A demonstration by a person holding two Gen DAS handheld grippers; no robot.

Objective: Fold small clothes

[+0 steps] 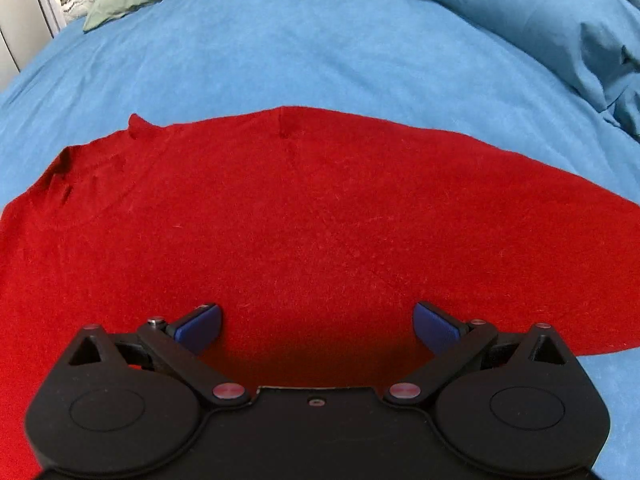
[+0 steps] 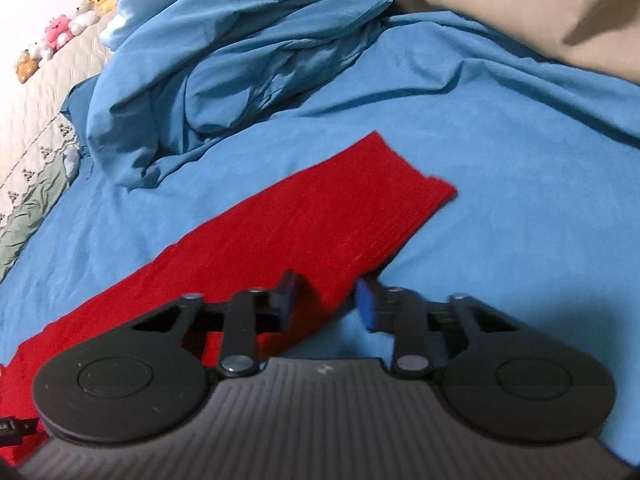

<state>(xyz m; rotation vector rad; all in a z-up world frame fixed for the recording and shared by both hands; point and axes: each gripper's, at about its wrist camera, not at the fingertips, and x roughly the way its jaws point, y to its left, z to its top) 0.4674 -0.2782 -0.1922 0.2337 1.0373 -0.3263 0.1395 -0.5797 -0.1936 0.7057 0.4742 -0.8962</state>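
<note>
A red garment (image 1: 304,220) lies flat on the blue bedsheet (image 1: 320,60). The left gripper (image 1: 318,326) hovers over it, spread wide. The right gripper (image 2: 326,304), released, straddles its edge. A bunched blue duvet (image 2: 224,52) and plush toys (image 2: 60,32) sit beyond.

No readable text — none anywhere

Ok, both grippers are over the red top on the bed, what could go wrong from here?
1. The left gripper hangs wide open above the middle of the red top, not an edge, so closing there would probably bunch the cloth.
2. The right gripper straddles the sleeve edge; it might pinch the blue sheet along with it.
3. The heaped blue duvet lies close and could crowd a fold that way.
</note>
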